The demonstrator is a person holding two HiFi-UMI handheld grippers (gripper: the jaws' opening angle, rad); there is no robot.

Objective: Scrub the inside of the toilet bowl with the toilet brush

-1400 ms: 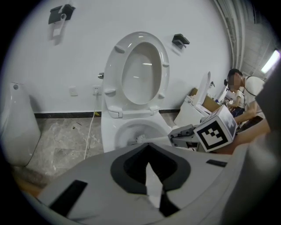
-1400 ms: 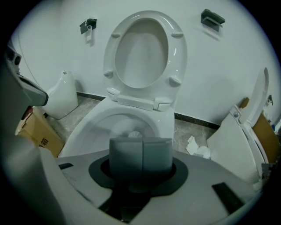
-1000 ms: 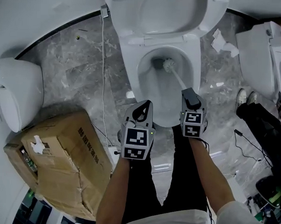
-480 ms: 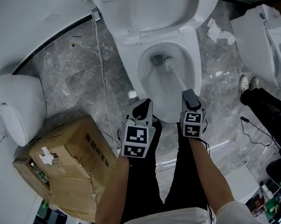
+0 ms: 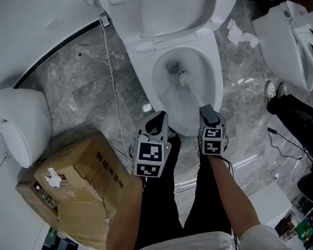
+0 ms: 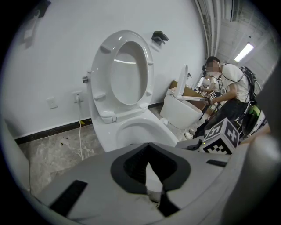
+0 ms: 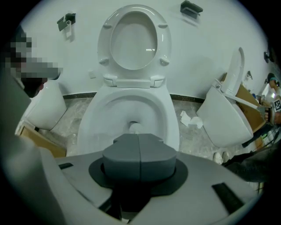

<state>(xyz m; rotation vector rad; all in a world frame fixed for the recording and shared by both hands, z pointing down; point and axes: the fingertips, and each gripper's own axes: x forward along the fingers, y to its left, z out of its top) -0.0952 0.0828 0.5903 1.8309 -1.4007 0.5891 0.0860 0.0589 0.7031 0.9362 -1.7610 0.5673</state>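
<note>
Plumbing test rm (several toilets (image 5: 213,72), cardboard box (image 5: 76,191))

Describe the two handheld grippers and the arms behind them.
The left gripper and right gripper both have grey bodies with dark jaw pads. Each carries a cube of black-and-white square markers. A thin dark cable runs back from the right one. The forearms are bare, and a white short sleeve shows on the right arm.
</note>
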